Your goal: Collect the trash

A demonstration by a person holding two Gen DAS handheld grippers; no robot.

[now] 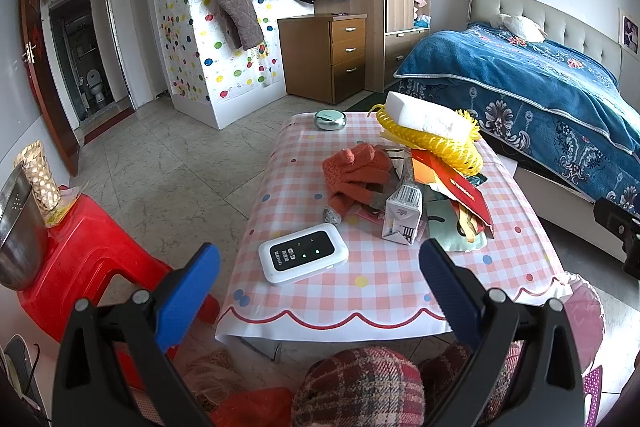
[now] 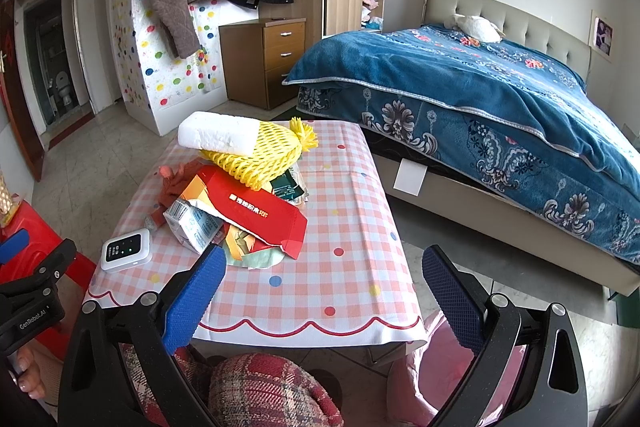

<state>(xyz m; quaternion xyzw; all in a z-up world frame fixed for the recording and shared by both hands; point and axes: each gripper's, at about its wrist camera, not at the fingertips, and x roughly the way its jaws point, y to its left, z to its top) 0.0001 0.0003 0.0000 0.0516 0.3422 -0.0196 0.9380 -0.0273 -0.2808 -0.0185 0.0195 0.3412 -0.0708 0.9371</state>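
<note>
We see both claws, left claw [image 1: 320, 267] and right claw [image 2: 324, 271], spread and empty; risk: grabbing the white router [image 1: 303, 253] or toppling the foam block [image 2: 218, 135] off the trash pile [image 2: 256, 211].

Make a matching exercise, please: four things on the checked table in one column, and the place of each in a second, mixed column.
Things:
1. white foam block
2. small white router with green lights
3. round grey-green tin
4. white milk carton

Places:
A. far edge of the table
B. standing upright beside the orange knitted gloves
C. on top of the yellow foam net
D. near corner, lying flat

Pairs: 1-C, 2-D, 3-A, 4-B
</note>
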